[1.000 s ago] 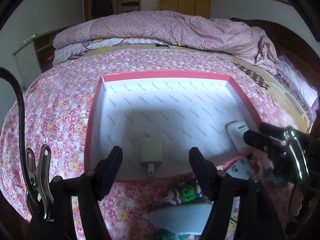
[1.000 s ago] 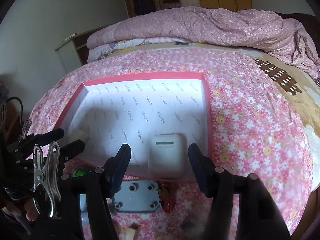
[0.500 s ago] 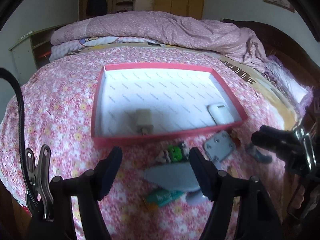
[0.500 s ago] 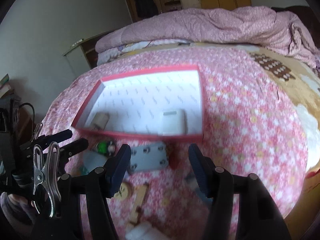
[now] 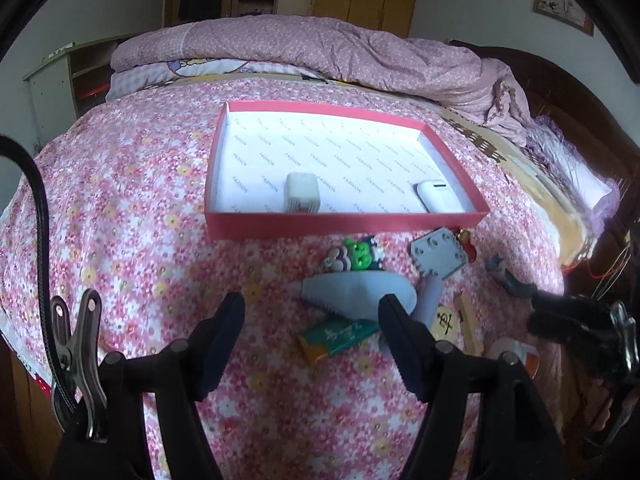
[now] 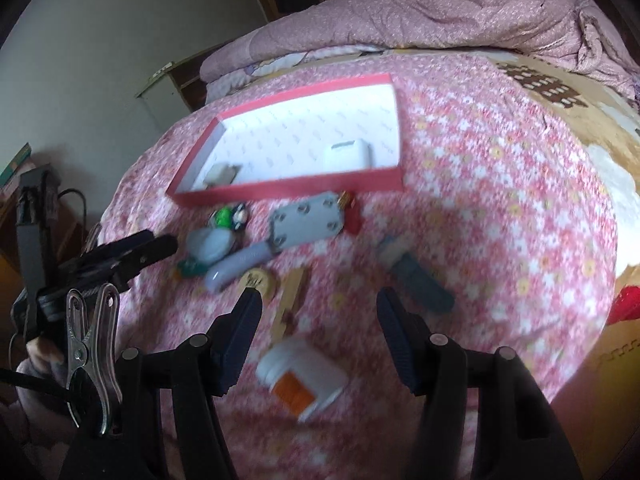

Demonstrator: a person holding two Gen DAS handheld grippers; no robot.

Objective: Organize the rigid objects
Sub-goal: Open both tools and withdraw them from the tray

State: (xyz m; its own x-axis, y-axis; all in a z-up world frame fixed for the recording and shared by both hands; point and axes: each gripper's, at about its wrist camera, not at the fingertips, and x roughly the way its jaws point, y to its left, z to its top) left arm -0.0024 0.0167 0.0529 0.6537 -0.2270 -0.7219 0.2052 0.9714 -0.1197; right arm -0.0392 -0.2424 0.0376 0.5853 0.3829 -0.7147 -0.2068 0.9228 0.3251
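Both your claws hang released and empty over the bed: the left gripper (image 5: 312,320) frames the pale blue oval piece (image 5: 356,292), the right gripper (image 6: 318,312) frames the white and orange block (image 6: 304,380), neither touching. Your red tray (image 5: 344,226) holds only the white charger (image 5: 302,192) near its front wall and the white earbud case (image 5: 438,196) in the front right corner, likely set close for easy reach. Everything else lies loose just outside that wall: the grey plate (image 6: 306,222), the green toy (image 5: 356,256), the wooden disc (image 6: 258,280), so you have most of the sorting left
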